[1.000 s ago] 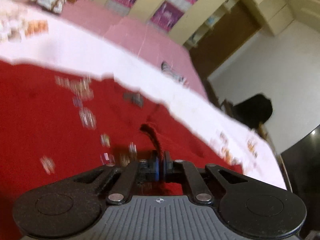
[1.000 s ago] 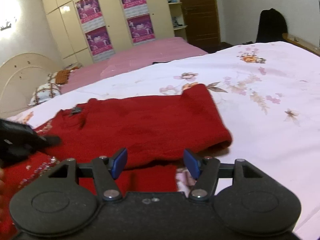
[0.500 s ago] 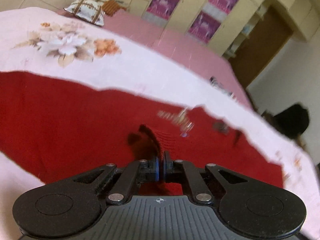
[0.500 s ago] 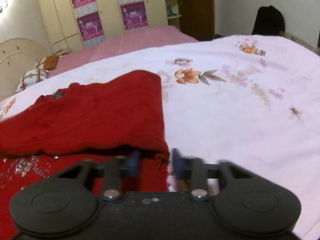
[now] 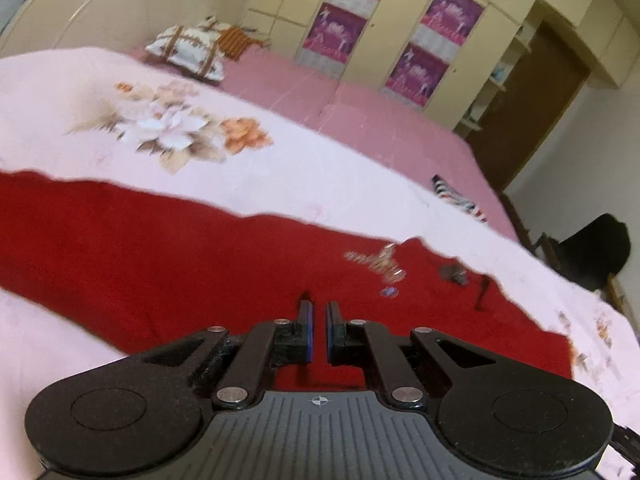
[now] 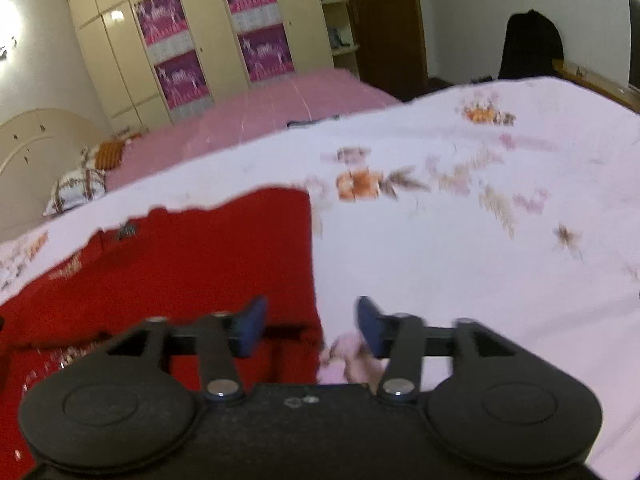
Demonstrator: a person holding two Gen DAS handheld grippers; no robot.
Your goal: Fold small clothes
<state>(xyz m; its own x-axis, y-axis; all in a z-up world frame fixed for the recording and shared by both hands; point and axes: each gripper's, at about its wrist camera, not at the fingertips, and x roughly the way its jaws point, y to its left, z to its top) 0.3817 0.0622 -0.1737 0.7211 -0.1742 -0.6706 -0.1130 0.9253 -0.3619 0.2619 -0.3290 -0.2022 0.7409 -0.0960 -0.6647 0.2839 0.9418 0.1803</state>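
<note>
Both grips have just changed: the left hand-held gripper (image 5: 319,330), clamped on red cloth half a second ago, now shows a narrow empty gap, and the right hand-held gripper (image 6: 311,326) has spread wide, so this fold looks laid down. Spread on the bed (image 6: 460,248), the red sweater (image 6: 208,256) lies doubled over, its straight edge toward 12 o'clock, silver beads at 9.

garment (image 5: 168,248) on bedsheet (image 5: 280,168), pillow (image 5: 188,50) behind
</note>
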